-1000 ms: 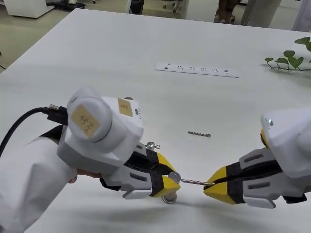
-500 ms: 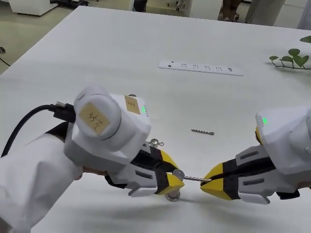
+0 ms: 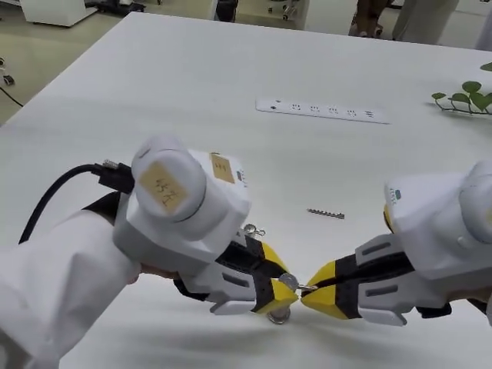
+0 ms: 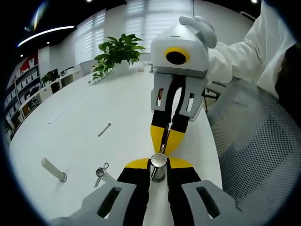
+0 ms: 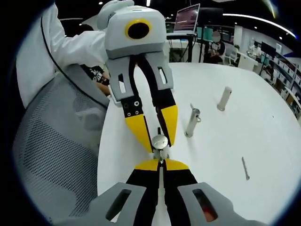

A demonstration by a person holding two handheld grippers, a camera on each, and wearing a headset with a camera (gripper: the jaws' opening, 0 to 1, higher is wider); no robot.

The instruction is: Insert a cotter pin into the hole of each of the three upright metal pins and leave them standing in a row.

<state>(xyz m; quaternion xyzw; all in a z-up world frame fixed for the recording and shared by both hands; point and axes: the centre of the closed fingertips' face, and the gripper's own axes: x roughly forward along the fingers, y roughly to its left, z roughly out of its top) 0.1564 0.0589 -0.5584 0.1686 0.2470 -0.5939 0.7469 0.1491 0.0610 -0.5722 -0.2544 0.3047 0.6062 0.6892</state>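
Yellow jaws meet at the pin head

On the white table (image 3: 154,92), the work sits at 6 o'clock in the head view. The left gripper (image 3: 275,292) has its jaws clamped on an upright metal pin (image 3: 285,282). The right gripper (image 3: 314,295) faces it from 3 o'clock, jaws pressed together on a cotter pin (image 3: 306,288). The cotter pin's tip reaches the pin's head; whether it sits in the hole I cannot tell. In the right gripper view a second metal pin (image 5: 192,121), with a cotter through it, stands at 1 o'clock, and a third metal pin (image 5: 225,98) stands beyond it. A spare cotter pin (image 3: 326,214) lies at 1 o'clock of the held pin.
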